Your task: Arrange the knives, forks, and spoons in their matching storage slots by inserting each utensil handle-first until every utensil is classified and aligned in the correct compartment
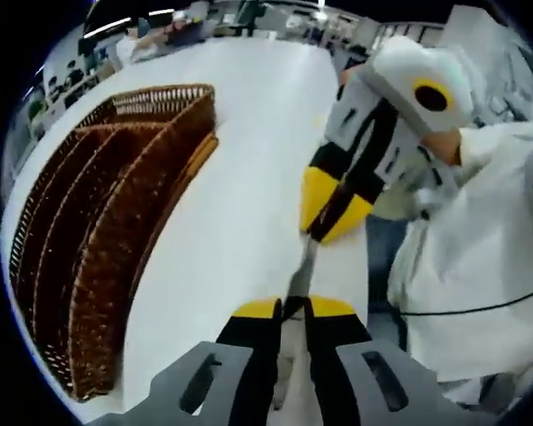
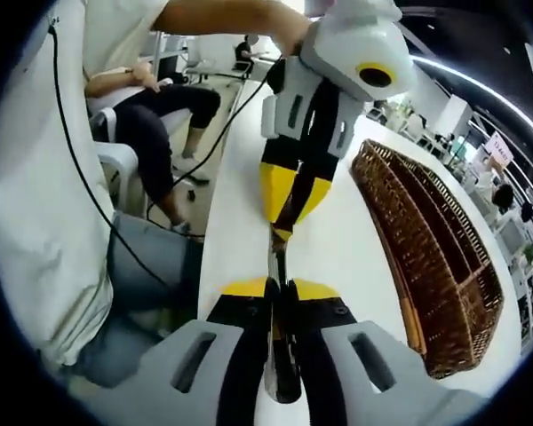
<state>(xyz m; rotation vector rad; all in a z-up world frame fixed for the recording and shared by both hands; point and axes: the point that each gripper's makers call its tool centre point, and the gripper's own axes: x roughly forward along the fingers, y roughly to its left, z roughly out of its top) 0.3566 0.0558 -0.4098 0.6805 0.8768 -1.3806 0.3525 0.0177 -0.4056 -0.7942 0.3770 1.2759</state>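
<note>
A slim metal utensil [image 1: 304, 266] hangs above the white table [image 1: 240, 160], held at both ends; which kind it is I cannot tell. My left gripper [image 1: 293, 308] is shut on its near end. My right gripper [image 1: 333, 213] comes in from the right and is shut on its far end. In the right gripper view the utensil [image 2: 276, 253] runs between my right gripper [image 2: 280, 288] and my left gripper [image 2: 291, 209], and its rounded end reaches back between the right jaws. A brown wicker basket [image 1: 151, 231] with long empty slots lies on the table [image 2: 346, 240], left of both grippers.
The basket [image 2: 444, 266] lies along the table's far side in the right gripper view. A person in white clothes [image 1: 480, 266] stands at the table edge. Another person [image 2: 160, 106] sits on a chair beyond the table. Desks and other people are far behind.
</note>
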